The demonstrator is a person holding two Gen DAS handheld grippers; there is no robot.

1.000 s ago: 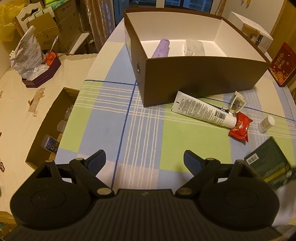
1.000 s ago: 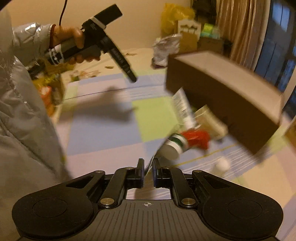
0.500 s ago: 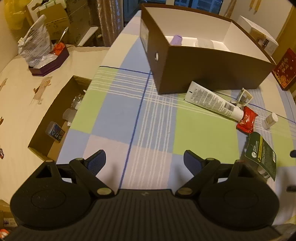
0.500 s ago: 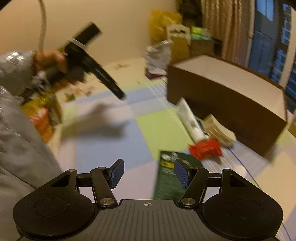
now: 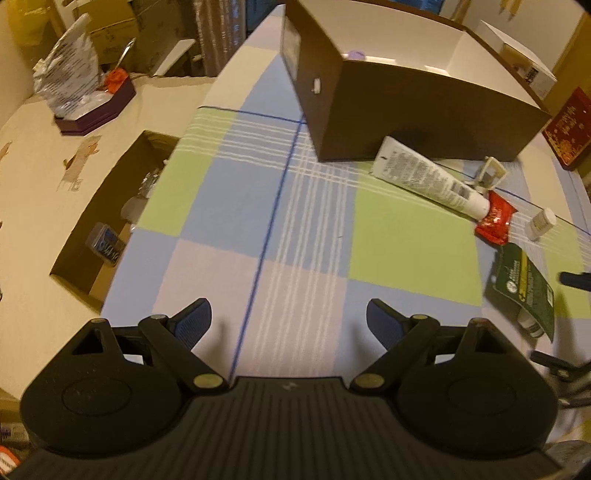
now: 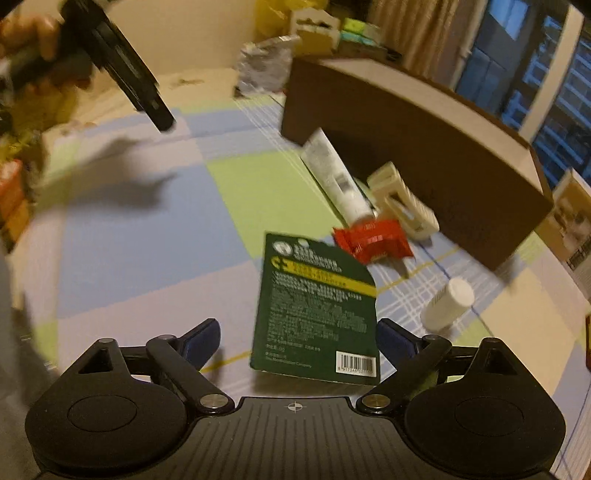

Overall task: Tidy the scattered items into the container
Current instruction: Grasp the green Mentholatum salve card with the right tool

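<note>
The brown container box [image 5: 413, 110] stands at the far side of the checked tablecloth, a purple bottle [image 5: 356, 54] just showing inside. In front of it lie a white tube [image 5: 424, 177], a beige clip [image 5: 489, 173], a red packet [image 5: 495, 219] and a small white bottle [image 5: 541, 223]. A dark green carded package [image 6: 317, 306] lies flat on the cloth. My right gripper [image 6: 297, 334] is open, its near end between the fingers. My left gripper [image 5: 288, 321] is open and empty over bare cloth, well short of the items.
An open cardboard box [image 5: 103, 229] with small things sits below the table's left edge. A purple tray with a foil bag [image 5: 92, 110] is far left. A red tin [image 5: 569, 133] and a white carton [image 5: 517, 62] flank the container. A hand [image 6: 26, 33] holds the left gripper.
The right gripper, shut on the green package a second ago, has opened; the package now lies on the cloth. The left gripper has drawn back from the container.
</note>
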